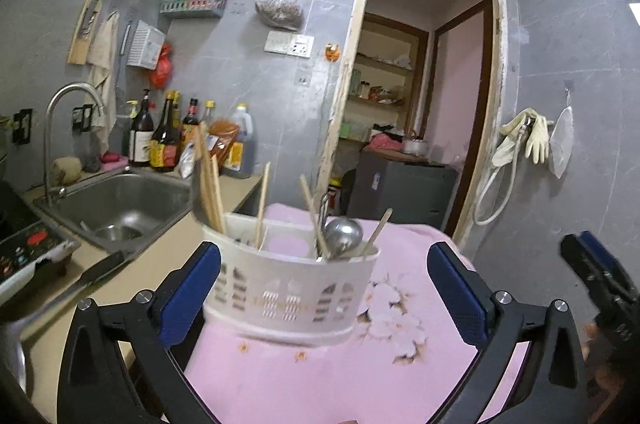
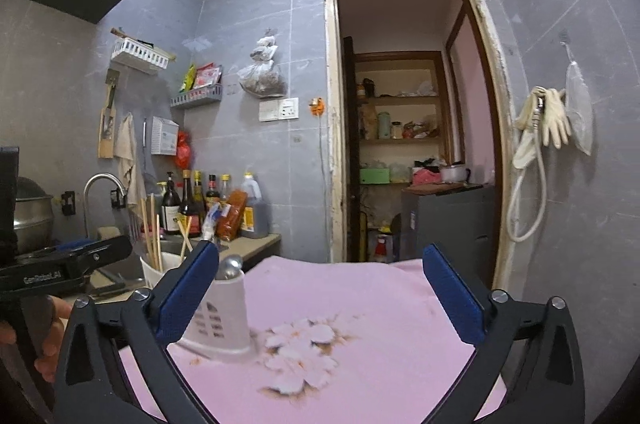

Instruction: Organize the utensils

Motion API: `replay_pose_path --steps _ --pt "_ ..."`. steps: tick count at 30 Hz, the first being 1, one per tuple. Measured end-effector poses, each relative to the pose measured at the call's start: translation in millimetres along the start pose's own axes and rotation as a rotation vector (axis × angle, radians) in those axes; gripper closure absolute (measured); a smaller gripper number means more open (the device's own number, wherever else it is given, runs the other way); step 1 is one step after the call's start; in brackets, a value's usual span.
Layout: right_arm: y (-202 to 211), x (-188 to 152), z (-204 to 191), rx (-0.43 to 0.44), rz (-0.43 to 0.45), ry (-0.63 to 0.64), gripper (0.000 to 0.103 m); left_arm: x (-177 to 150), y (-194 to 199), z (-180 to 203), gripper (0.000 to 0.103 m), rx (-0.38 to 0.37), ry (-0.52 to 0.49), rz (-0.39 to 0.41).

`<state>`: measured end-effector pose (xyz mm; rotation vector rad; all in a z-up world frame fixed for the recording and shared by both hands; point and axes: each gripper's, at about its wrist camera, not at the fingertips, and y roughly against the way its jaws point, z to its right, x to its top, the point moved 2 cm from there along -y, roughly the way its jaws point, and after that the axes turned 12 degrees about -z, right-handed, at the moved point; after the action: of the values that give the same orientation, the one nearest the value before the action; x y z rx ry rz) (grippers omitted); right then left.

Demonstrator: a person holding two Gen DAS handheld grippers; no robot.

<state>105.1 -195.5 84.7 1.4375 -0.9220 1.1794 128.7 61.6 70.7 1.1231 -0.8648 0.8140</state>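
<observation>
The left gripper (image 1: 324, 280) points nearly level, jaws wide apart around the white basket (image 1: 288, 288) without pressing it. The basket stands upright on the pink cloth (image 1: 320, 376); chopsticks (image 1: 210, 180) and a ladle (image 1: 342, 238) stick up out of it. The right gripper (image 2: 320, 288) is spread wide and empty, the basket at its left finger. A hand (image 2: 50, 344) holds the left gripper's handle; its lettering is too blurred to read.

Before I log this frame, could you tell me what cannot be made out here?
- Utensil caddy contents: left wrist view, walls hide everything below the rim.
- Caddy's left part: right wrist view, hidden behind the right gripper finger.
- Knife handle: left wrist view, blurred toward the frame edge.
- Bottles: labels too small.
</observation>
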Motion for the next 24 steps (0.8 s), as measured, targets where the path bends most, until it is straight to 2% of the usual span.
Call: replay_pose_path --steps 15,24 --pt "37 -40 5 -0.070 -0.069 -0.036 0.000 -61 26 6 0.002 0.079 -0.039 -0.006" --pt "42 -52 6 -0.102 -0.088 -0.028 0.000 -70 24 10 0.002 0.084 -0.059 -0.004"
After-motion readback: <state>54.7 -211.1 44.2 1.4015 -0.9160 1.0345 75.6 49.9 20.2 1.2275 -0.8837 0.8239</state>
